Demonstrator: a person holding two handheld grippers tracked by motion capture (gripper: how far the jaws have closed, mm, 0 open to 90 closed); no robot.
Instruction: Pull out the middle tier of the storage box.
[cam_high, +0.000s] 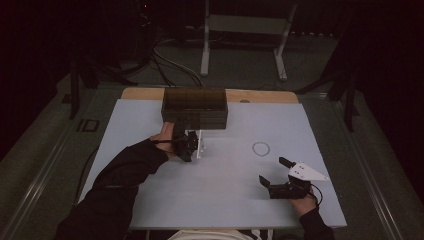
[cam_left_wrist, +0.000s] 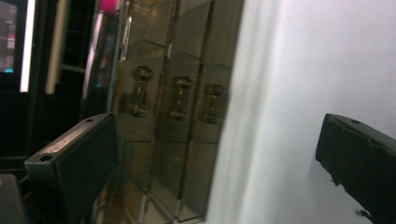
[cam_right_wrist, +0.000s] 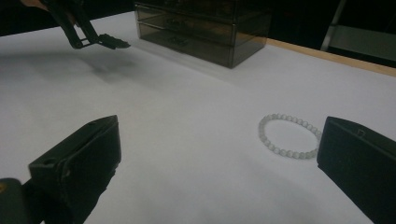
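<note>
The left hand-held gripper (cam_high: 189, 134) stood wide open and empty just before the drawer box (cam_high: 194, 107), while the right hand-held gripper (cam_high: 274, 172), likewise agape and empty, faced the bead bracelet (cam_high: 260, 148).

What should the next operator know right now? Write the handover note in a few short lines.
Left tool: open, empty, close in front of the dark smoked-plastic three-drawer box, facing its handles.
Right tool: open, empty, near the table's front right.
White beaded bracelet: flat on the table, ahead of the right tool, untouched.
Done: nothing gripped; drawers look shut.
Left: probably open a drawer and put the bracelet inside.
</note>
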